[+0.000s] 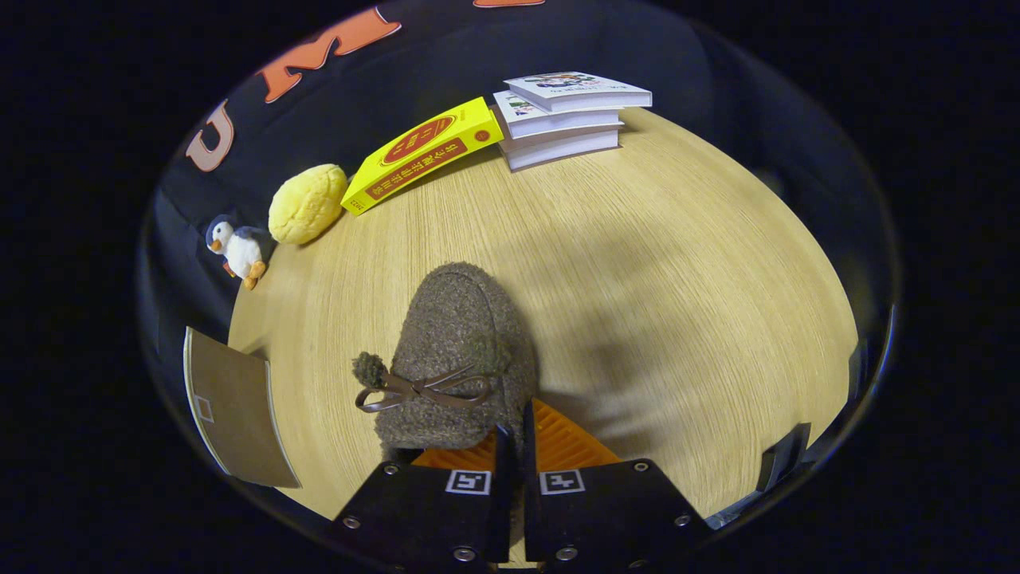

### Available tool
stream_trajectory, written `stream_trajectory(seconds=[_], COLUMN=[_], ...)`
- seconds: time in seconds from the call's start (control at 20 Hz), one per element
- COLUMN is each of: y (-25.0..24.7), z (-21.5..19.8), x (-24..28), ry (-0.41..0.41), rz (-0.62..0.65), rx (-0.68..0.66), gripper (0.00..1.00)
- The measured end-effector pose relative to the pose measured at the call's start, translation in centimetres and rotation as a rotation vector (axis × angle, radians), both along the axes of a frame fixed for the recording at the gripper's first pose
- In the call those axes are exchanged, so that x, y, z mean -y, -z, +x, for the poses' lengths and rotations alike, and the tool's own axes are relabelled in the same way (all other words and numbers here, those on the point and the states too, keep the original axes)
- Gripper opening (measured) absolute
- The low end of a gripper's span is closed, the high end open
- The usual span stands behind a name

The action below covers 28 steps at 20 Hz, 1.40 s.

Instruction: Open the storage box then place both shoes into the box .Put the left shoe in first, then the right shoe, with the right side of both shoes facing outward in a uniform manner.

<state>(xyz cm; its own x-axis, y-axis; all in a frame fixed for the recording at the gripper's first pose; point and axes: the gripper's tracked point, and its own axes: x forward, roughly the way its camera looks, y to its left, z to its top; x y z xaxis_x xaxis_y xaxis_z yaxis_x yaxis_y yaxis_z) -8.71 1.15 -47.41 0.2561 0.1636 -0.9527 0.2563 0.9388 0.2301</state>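
Shoe [462, 359] of brown fleece lies on the desk [677, 303], toe pointing away to 12 o'clock, heel end toward the gripper [510, 446]. A thin bow [422, 391] with a pompom [368, 369] crosses its upper; the pompom hangs off at 9 o'clock of the shoe. Gripper fingers [504, 462] stand nearly closed, with a slim gap between them, at the rear rim of the shoe on its right side. Whether both fingers pinch the rim cannot be told, as the contact is hidden behind the finger blocks. The shoe appears slightly blurred, as does the desk surface near it.

Board [235, 414], flat and brown, lies at 8 o'clock of the shoe, well apart from it, at the desk edge. Penguin [239, 249], a small plush toy, stands at 10 o'clock, at the far desk edge. Bun [307, 203], a yellow round item, rests just beside the penguin, at 11 o'clock of the shoe. Box [422, 153], yellow and long, lies at 12 o'clock, one end near the bun and the other propped against the books [562, 119]. The books form a stack of three or so at 1 o'clock, at the far desk edge, the top one skewed. Dark object [785, 454] sits at 4 o'clock of the shoe at the desk edge; what it is cannot be told.
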Motion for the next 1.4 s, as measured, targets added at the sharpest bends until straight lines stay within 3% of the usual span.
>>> stream_trajectory(seconds=[0.4, 1.0, 1.4], y=[-6.5, -14.1, -19.9], z=[1.4, 2.5, 3.3], x=[-5.2, -17.3, -28.0], ry=[-0.006, -0.112, -0.202], rz=[0.041, 0.103, 0.165], rx=[0.047, 0.097, 0.146], gripper=[0.07, 0.07, 0.07])
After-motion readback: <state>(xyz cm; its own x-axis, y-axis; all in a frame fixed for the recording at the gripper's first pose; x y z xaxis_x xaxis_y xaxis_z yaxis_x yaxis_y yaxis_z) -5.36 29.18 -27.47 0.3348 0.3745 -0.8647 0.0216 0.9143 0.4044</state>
